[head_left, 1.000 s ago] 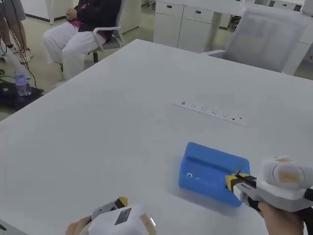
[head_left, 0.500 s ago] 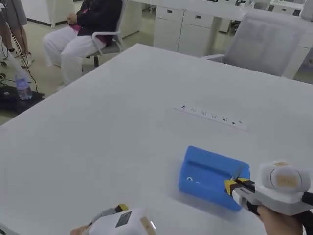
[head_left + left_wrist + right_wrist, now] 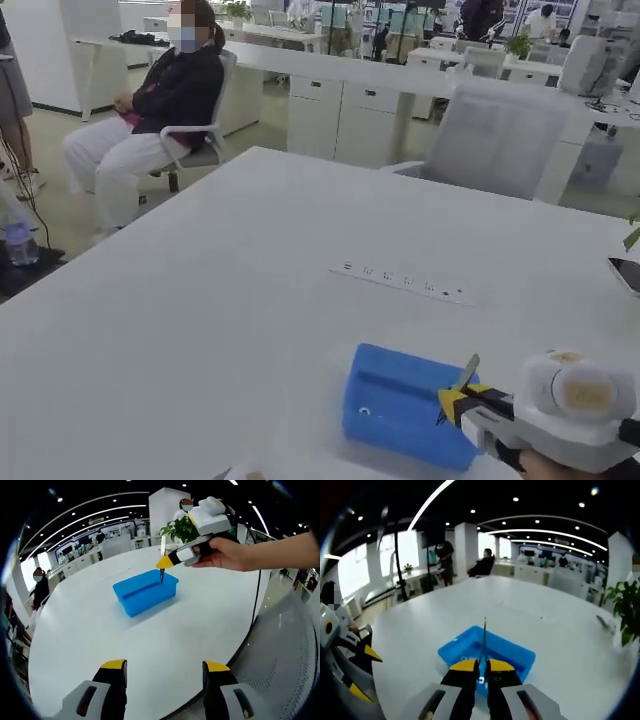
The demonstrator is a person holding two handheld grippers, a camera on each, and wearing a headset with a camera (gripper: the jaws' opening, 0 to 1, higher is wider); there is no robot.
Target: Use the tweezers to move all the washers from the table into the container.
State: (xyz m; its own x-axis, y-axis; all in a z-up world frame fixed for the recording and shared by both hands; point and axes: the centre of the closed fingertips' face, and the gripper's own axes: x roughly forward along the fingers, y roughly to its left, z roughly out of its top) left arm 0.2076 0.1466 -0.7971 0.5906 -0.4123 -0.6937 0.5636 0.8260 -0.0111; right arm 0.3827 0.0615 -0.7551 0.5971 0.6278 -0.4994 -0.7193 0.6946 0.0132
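washers [image 3: 365, 411] in the container [image 3: 395, 442] too small to count; tweezers [image 3: 484, 640] tips blurred.

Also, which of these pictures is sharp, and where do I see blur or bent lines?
Head view: even light, no glare; the table and blue container are fairly sharp. Left gripper view: the fisheye bends the table edge into a curve. Right gripper view: softest; ceiling lights stretch into arcs, tweezers look slightly blurred.

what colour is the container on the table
Blue. The container shows best in the left gripper view, beneath the tweezers.
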